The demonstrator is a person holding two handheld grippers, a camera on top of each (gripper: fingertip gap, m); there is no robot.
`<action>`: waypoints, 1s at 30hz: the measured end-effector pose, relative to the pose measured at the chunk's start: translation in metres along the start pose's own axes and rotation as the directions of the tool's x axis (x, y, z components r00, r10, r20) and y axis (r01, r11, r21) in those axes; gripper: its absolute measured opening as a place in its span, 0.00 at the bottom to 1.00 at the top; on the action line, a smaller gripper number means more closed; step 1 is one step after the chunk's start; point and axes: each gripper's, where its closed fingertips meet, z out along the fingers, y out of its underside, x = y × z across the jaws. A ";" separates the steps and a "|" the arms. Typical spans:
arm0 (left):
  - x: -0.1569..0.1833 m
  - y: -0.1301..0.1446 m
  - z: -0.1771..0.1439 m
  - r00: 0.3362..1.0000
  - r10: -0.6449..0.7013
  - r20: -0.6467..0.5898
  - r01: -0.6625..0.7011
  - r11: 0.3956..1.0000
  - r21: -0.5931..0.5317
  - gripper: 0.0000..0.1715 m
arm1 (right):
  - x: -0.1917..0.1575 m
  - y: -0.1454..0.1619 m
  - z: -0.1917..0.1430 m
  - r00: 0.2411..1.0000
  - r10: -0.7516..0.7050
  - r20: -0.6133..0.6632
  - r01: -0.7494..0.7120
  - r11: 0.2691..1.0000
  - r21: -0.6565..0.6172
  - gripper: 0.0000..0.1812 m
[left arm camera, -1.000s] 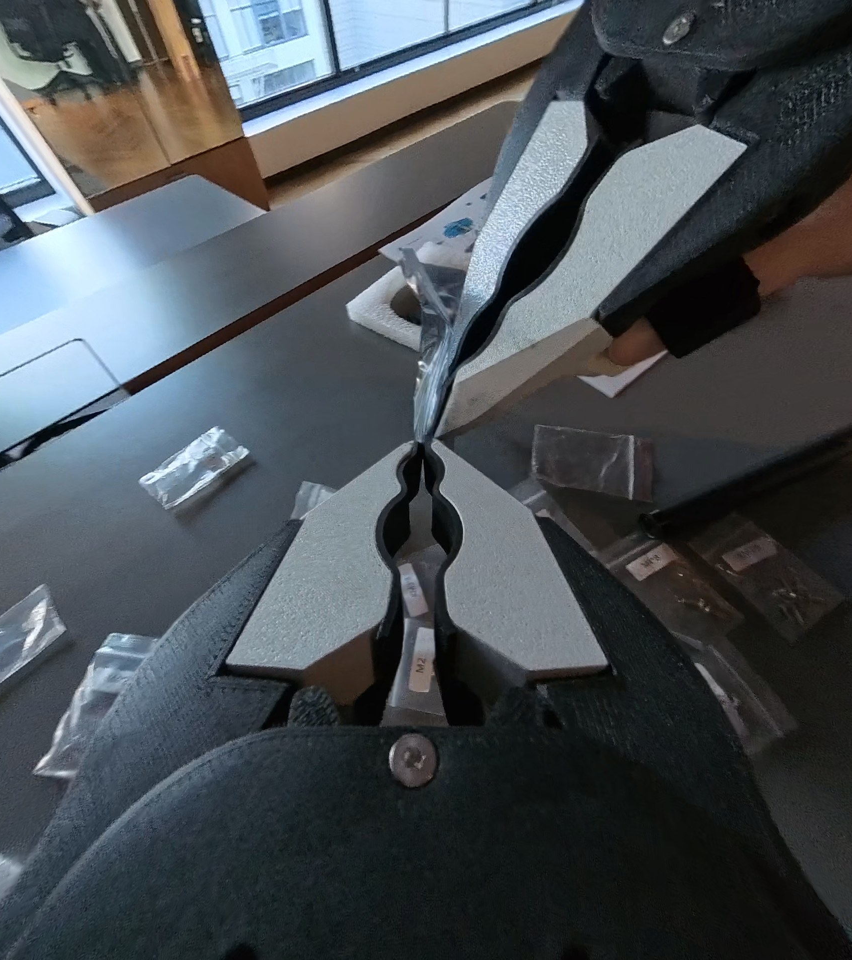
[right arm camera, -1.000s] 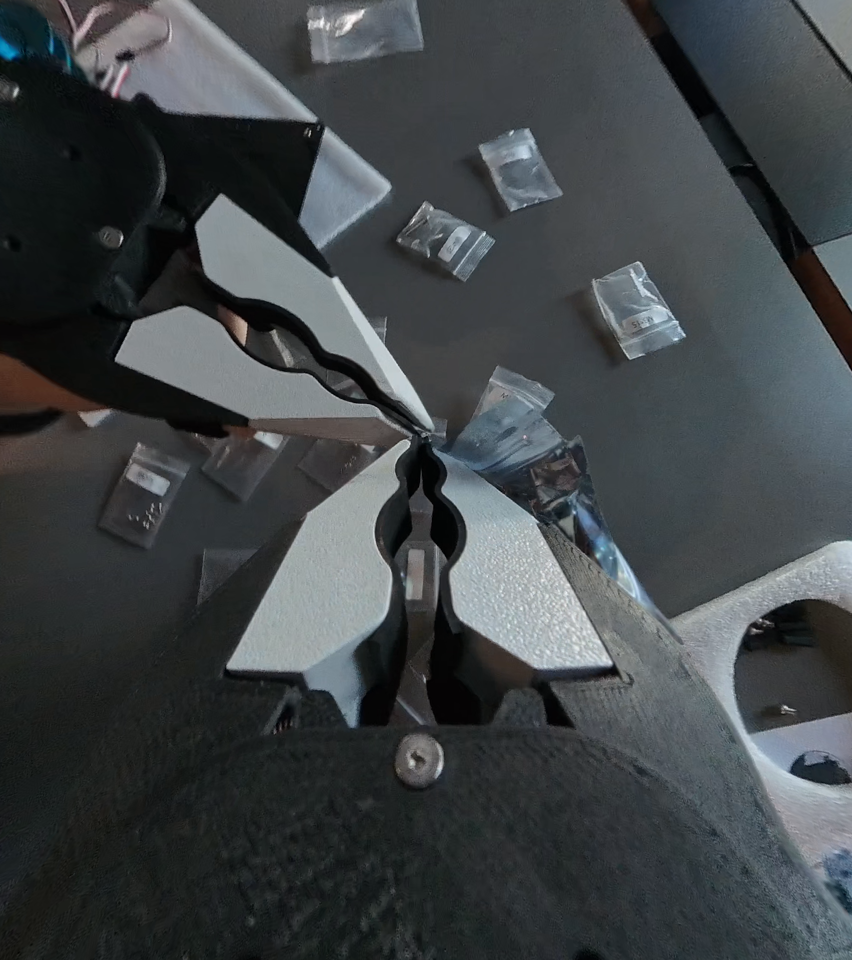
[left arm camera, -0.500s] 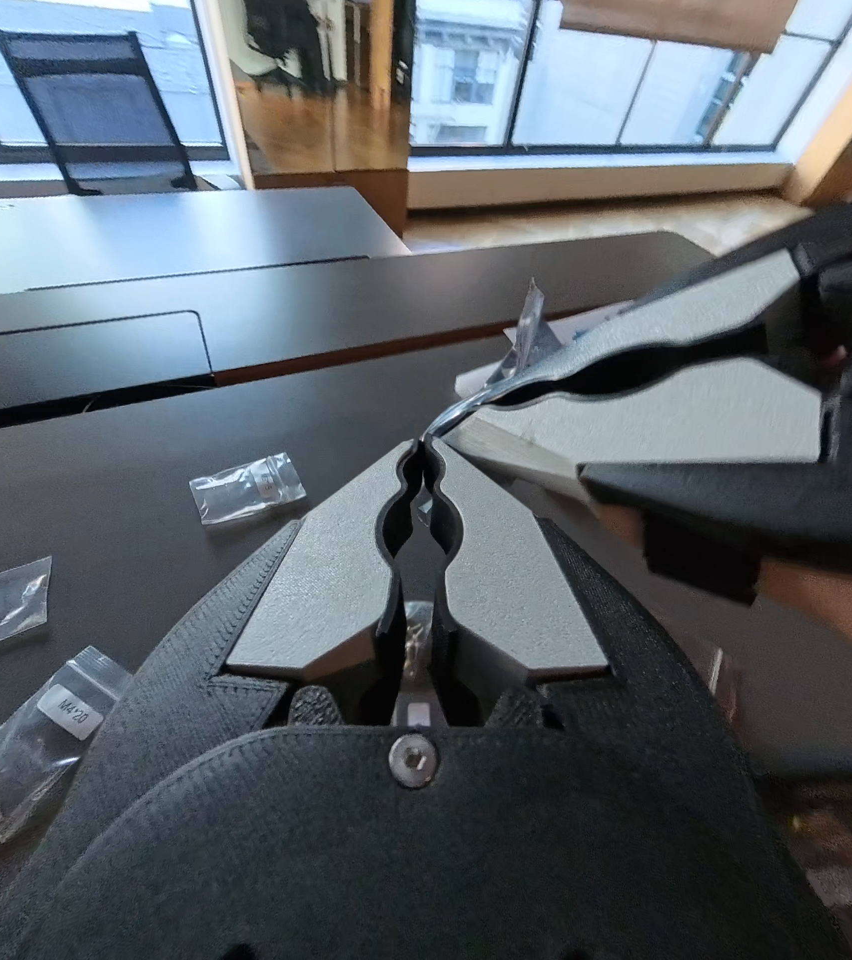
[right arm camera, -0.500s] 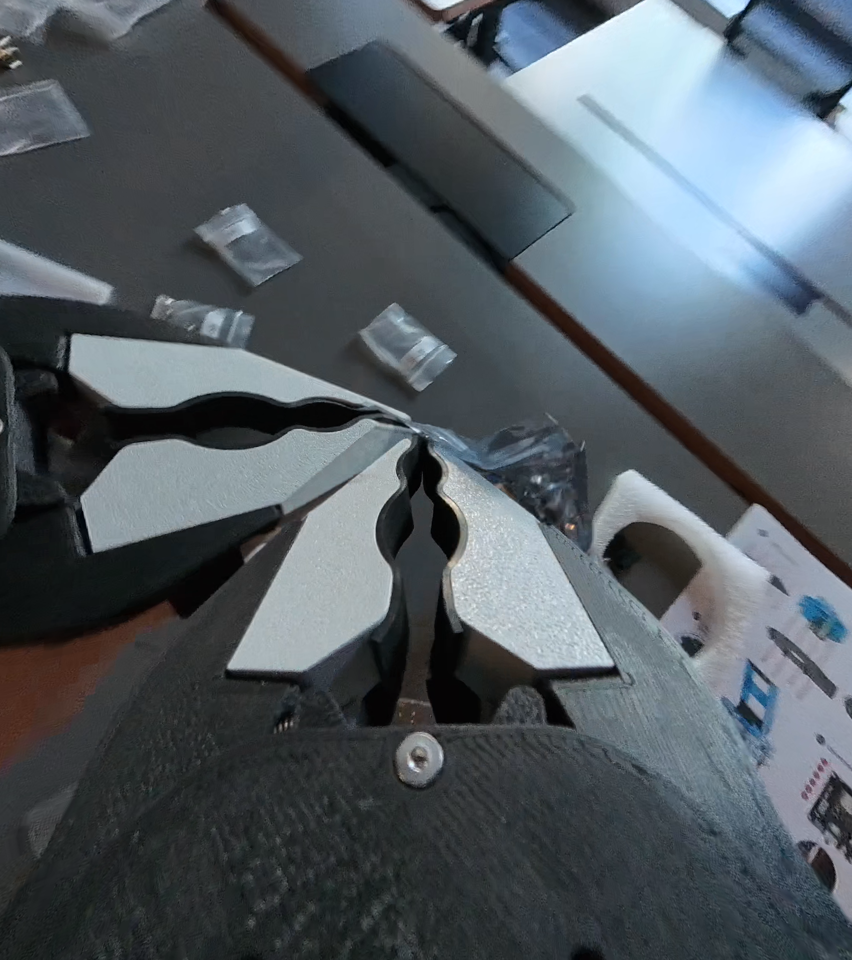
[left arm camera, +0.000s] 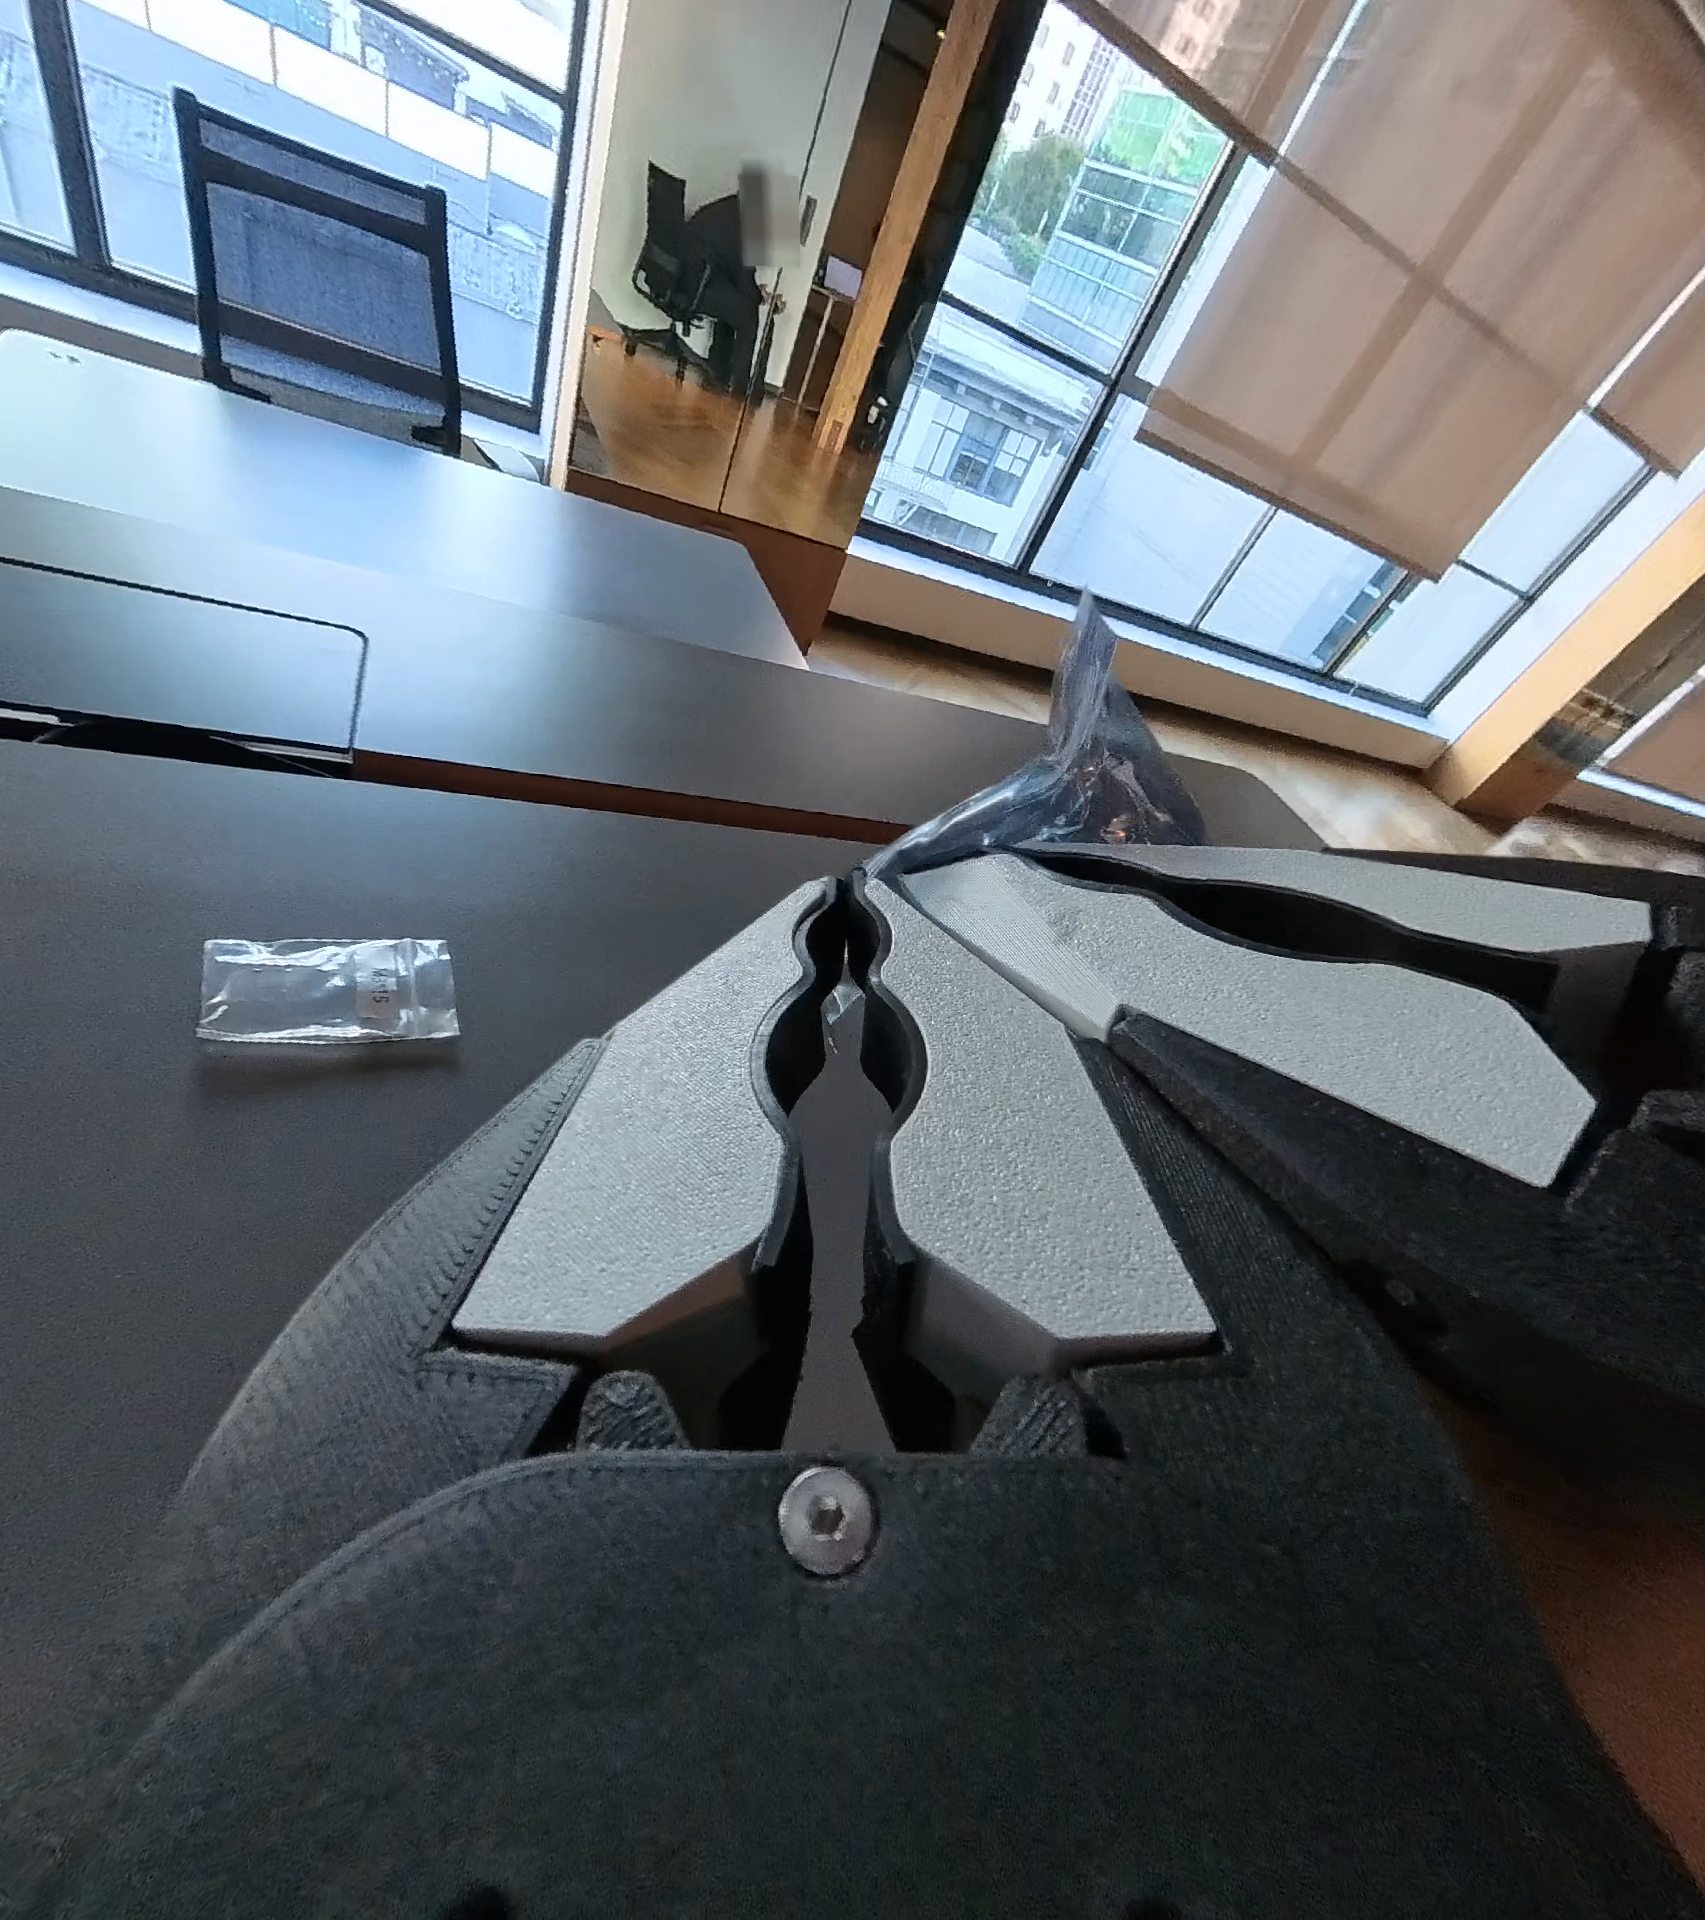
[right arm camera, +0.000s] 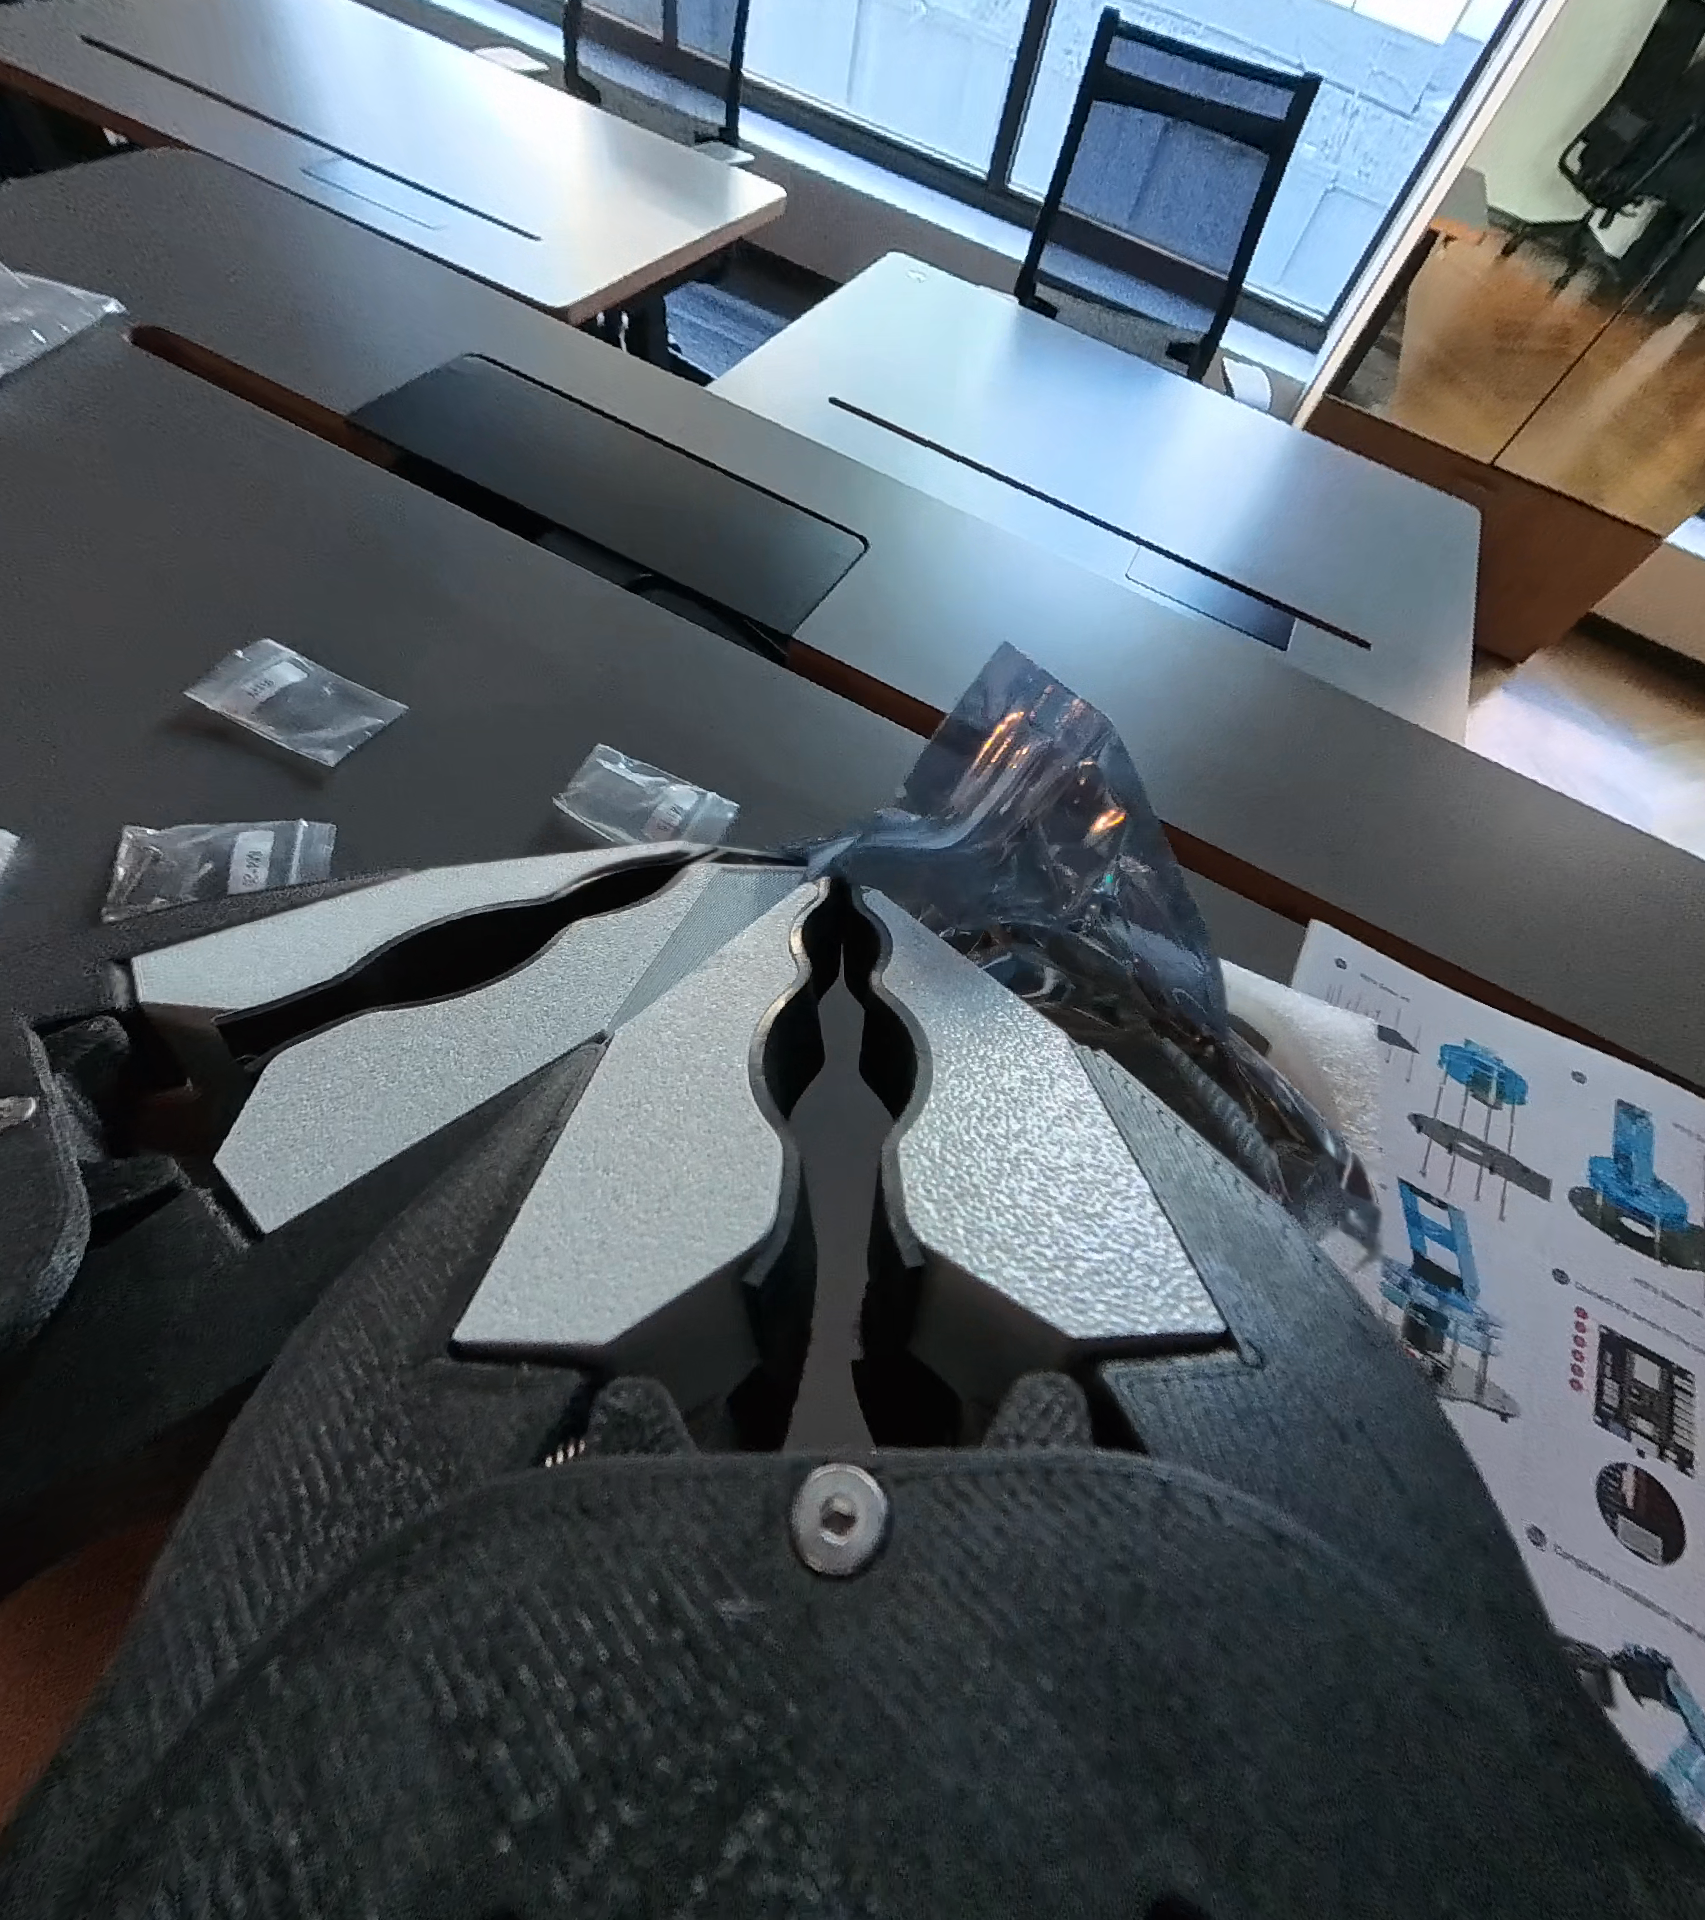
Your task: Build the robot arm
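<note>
The dark bag stands upward from my left claw and right claw, both pinching its corner; small labelled bags lie nearby.

The fingers look grey and grainy matt, set in black ribbed printed plastic with a shiny metal screw. The bluish bag at centre is glossy crinkled film. The table is smooth matt dark; the printed sheet at right, paper.
</note>
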 end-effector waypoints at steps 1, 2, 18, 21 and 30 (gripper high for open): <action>0.002 0.001 0.001 1.000 -0.008 -0.004 0.008 1.000 -0.002 0.00 | 0.002 0.001 -0.001 1.000 -0.007 -0.006 0.007 1.000 -0.007 0.00; 0.003 0.002 0.001 1.000 -0.010 -0.005 0.010 1.000 -0.004 0.00 | 0.003 0.003 -0.001 1.000 -0.012 -0.008 0.012 1.000 -0.015 0.00; 0.021 0.013 -0.031 0.881 0.107 -0.462 -0.215 0.958 -0.189 0.02 | -0.021 0.019 -0.033 0.827 -0.248 0.505 0.325 0.943 -0.070 0.00; 0.024 0.030 -0.032 0.846 0.209 -0.490 -0.381 0.880 -0.282 0.05 | -0.020 0.038 -0.038 0.740 -0.356 0.570 0.504 0.856 -0.119 0.00; 0.033 0.059 -0.042 0.746 0.126 -0.654 -0.529 0.709 -0.466 0.06 | -0.020 0.063 -0.045 0.479 -0.501 0.721 0.748 0.662 -0.036 0.00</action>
